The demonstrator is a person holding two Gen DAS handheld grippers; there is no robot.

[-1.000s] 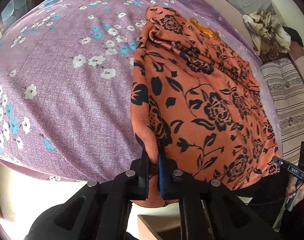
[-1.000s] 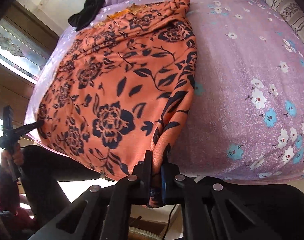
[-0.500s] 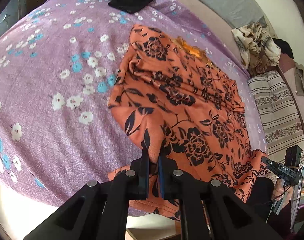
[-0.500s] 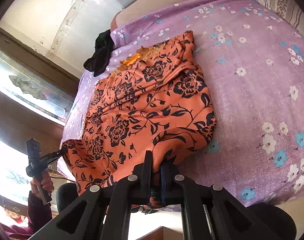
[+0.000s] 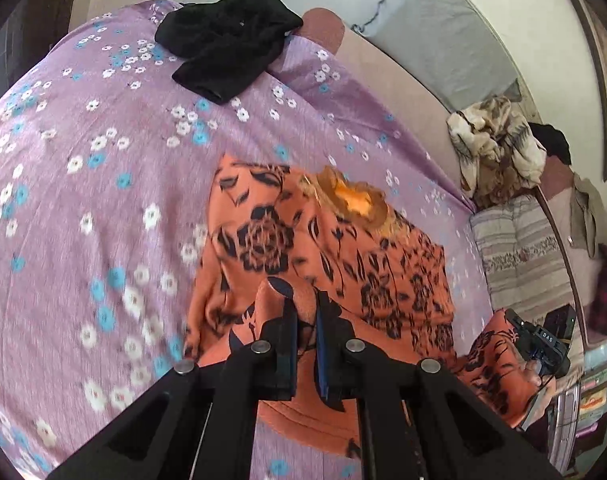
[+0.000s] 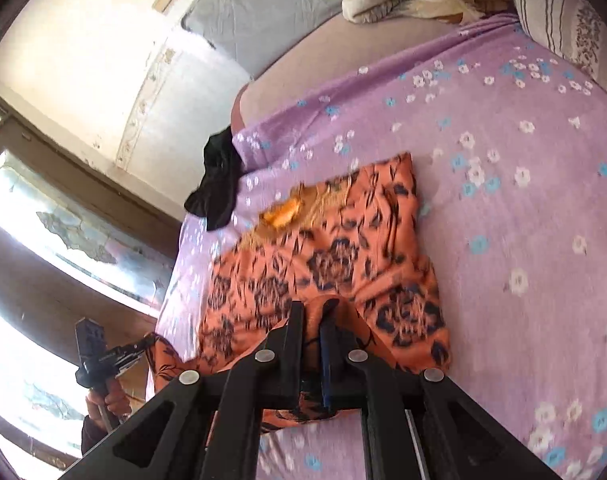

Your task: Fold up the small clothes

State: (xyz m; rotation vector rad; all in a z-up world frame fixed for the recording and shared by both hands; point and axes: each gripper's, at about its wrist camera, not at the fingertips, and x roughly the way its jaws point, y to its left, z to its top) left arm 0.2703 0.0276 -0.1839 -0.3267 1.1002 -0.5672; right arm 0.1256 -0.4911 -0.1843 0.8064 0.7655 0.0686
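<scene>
Orange floral garment (image 5: 343, 264) lies on the purple flowered bedsheet (image 5: 83, 184), and both near corners are up in the air! The left gripper (image 5: 305, 320) is clamped tight on 1 corner of the fabric, cloth pinched between its black pads. The right gripper (image 6: 312, 320) is doing the same on the other corner, jaws closed with orange cloth bunched between them. From the right wrist view, the left gripper shows at the far left, the hem stretched across to it.

So where are we? By my read, this is the 1st fold in progress: the near hem is lifted above the rest of the garment, whose far end, with the yellow neckline (image 5: 353, 200), rests flat on the sheet. The hem has not yet been laid down, so no fold is finished. Left to do: set this edge down, release, then likely 1 or 2 more folds. A black garment (image 5: 227, 44) waits unfolded at the far edge of the bed.
</scene>
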